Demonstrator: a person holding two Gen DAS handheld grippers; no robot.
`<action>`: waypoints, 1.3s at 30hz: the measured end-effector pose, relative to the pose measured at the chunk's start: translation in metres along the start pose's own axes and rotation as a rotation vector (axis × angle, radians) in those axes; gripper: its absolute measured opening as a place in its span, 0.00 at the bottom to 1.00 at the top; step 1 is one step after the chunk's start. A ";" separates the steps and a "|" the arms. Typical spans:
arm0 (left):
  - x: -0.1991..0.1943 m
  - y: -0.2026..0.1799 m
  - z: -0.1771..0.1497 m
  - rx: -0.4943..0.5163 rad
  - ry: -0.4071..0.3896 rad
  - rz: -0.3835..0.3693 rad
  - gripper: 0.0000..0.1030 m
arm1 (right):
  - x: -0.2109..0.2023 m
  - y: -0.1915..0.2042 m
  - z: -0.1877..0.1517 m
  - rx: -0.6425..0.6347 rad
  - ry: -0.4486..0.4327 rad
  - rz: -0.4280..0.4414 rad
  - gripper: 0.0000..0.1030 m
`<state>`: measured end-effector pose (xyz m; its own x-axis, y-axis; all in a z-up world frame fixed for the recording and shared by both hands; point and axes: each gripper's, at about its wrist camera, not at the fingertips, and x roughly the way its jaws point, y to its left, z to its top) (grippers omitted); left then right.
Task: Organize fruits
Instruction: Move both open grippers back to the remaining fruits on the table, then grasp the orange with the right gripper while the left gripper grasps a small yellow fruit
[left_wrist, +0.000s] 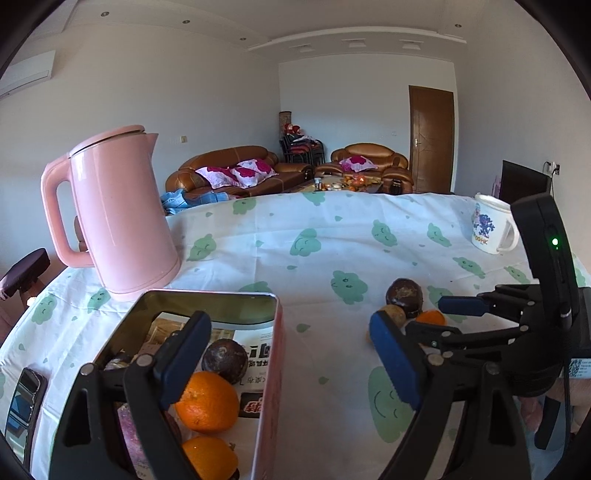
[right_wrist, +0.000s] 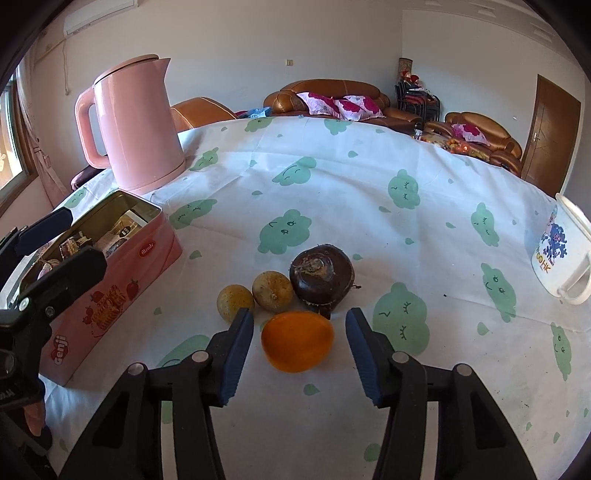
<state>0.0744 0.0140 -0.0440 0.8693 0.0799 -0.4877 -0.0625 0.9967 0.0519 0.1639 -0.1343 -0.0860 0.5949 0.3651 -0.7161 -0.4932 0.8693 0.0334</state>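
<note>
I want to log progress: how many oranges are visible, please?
3: two oranges lie in the pink tin, one above the other; a third lies on the tablecloth between the right gripper's fingers. More may be hidden.

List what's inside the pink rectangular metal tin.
Pink rectangular metal tin: two oranges, a dark round fruit, a purplish fruit, printed packets. The left gripper's fingers cover the rest.

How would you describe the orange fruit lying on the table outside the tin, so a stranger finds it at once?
Start at the pink tin; right of it, four fruits cluster on the tablecloth. The orange lies nearest, between the right gripper's pads. It alone is bright orange; its neighbours are brownish or dark.
</note>
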 end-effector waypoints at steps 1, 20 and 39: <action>0.002 0.002 0.000 -0.003 0.002 0.016 0.89 | 0.003 0.000 0.000 -0.001 0.016 0.001 0.45; 0.059 -0.050 0.004 0.108 0.222 -0.164 0.79 | -0.024 -0.036 -0.008 0.118 -0.078 -0.024 0.42; 0.081 -0.066 0.000 0.118 0.326 -0.285 0.28 | -0.028 -0.037 -0.009 0.120 -0.111 -0.008 0.42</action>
<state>0.1488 -0.0457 -0.0864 0.6428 -0.1785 -0.7449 0.2303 0.9725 -0.0343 0.1600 -0.1796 -0.0738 0.6682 0.3865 -0.6358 -0.4124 0.9036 0.1158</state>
